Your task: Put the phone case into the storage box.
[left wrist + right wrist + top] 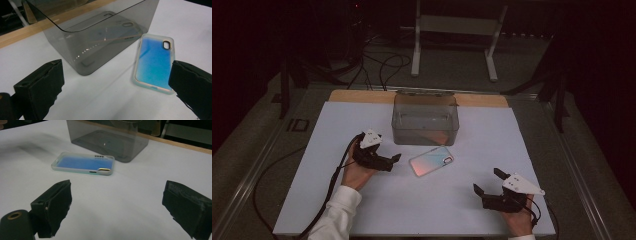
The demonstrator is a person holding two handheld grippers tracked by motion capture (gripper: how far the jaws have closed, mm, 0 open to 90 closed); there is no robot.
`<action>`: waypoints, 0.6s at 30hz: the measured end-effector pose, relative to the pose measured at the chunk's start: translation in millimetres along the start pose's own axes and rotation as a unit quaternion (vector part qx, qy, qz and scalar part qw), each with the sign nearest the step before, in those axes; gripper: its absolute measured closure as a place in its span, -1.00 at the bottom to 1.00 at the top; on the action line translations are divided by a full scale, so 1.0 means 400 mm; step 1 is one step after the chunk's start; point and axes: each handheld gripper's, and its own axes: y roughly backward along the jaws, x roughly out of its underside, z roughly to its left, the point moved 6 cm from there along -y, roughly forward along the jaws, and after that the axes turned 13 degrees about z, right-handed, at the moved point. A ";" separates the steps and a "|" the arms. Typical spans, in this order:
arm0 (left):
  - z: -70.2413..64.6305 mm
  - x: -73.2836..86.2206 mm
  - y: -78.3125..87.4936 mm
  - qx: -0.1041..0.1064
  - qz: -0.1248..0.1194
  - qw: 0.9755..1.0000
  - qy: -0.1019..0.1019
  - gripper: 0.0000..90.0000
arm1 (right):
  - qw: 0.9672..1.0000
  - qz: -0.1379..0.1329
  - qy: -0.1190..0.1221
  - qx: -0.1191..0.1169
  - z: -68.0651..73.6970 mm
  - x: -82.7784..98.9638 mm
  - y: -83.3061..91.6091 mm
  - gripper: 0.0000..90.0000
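Box [425,120] of smoky clear plastic, rectangular and open-topped, stands at the far middle of my white table sheet [452,200]; the pale blue-backed phone case [431,160] lies flat just in front of it, apart from its wall; nothing sits between case and grippers; my left gripper [393,163] hovers near the case, jaws spread wide, holding nothing; my right gripper [487,181] rests farther off, equally agape, empty.

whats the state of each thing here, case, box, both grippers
phone case: lying flat on the white sheet, just in front of the box, not held
clear grey box: upright, open at the top, looks empty
left hand-held gripper: open, holding nothing, close beside the case
right hand-held gripper: open, holding nothing, apart from the case
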 end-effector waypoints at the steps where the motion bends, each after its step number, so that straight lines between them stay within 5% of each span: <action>1: 0.000 -0.001 -0.003 0.000 0.002 1.000 -0.001 -0.98 | 1.000 0.000 0.000 0.000 0.000 0.000 0.000 -0.80; 18: -0.006 -0.020 -0.056 0.008 0.031 0.999 0.001 -0.96 | 1.000 0.002 0.002 -0.001 0.001 0.000 -0.002 -0.80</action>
